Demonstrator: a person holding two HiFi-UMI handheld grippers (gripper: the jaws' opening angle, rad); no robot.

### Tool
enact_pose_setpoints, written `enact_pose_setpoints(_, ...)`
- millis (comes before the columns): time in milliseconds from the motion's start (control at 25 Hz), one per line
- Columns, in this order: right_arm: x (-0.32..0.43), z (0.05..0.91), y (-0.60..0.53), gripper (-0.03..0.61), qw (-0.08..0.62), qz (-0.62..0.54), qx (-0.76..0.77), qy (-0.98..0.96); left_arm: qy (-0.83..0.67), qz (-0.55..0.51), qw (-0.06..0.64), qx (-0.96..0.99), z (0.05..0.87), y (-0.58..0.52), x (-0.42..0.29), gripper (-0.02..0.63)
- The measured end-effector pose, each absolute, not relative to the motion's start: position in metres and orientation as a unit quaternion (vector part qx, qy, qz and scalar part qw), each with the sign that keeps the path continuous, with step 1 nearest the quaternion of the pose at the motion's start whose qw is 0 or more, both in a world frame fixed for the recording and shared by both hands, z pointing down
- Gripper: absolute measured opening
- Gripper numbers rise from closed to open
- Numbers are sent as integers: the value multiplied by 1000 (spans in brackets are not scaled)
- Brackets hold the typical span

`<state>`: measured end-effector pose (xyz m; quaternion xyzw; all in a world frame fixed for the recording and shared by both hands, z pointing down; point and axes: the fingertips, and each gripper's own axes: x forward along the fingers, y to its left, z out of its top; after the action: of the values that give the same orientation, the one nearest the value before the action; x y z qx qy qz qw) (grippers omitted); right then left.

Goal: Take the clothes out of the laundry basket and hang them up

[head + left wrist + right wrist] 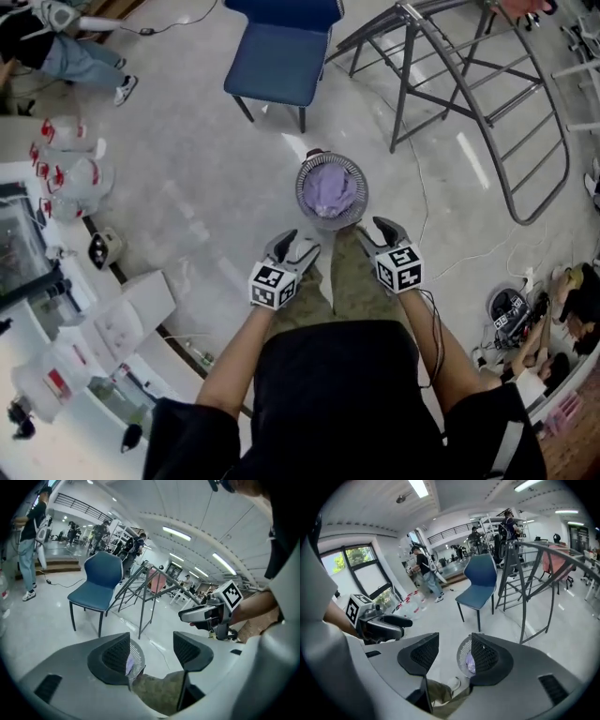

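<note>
A round white mesh laundry basket [331, 217] stands on the floor ahead of me with a lilac garment [330, 191] inside. The basket [136, 658] shows behind the left jaw in the left gripper view. In the right gripper view the basket [464, 657] shows between the jaws. My left gripper [291, 246] and right gripper [373, 232] hover just short of the basket, one on each side, both open and holding nothing. A grey metal drying rack [487, 103] stands at the back right, with a pink cloth [555, 558] hung on it.
A blue chair [279, 58] stands behind the basket. A white bench with bottles [66, 178] runs along the left. Cables and shoes [525, 319] lie at the right. A person [56, 52] stands at the far left. My olive trouser legs [352, 281] are below the grippers.
</note>
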<state>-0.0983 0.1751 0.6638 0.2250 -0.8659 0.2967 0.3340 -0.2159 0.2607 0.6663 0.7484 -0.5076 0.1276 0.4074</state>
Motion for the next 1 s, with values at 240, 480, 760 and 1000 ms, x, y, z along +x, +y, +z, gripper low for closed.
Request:
enact_pose_setpoints(240,-119,788,154,186,385,306,168,-855,-533,122,422,723,752,219,-202,273)
enact_pose_setpoints(480,-126,924,133,186,422,300,149,-843,-533,130,437,713,865,193,-190,273)
enact_pose_setpoints(760,-127,1046,146,186,457,301,121,-828,-528,157,448,704,983,197,-192,273)
enact_pose_setpoints(1000,-135,1131,160,186,483,306,109,-813,-486,199,438,730,1047,197,-180,273)
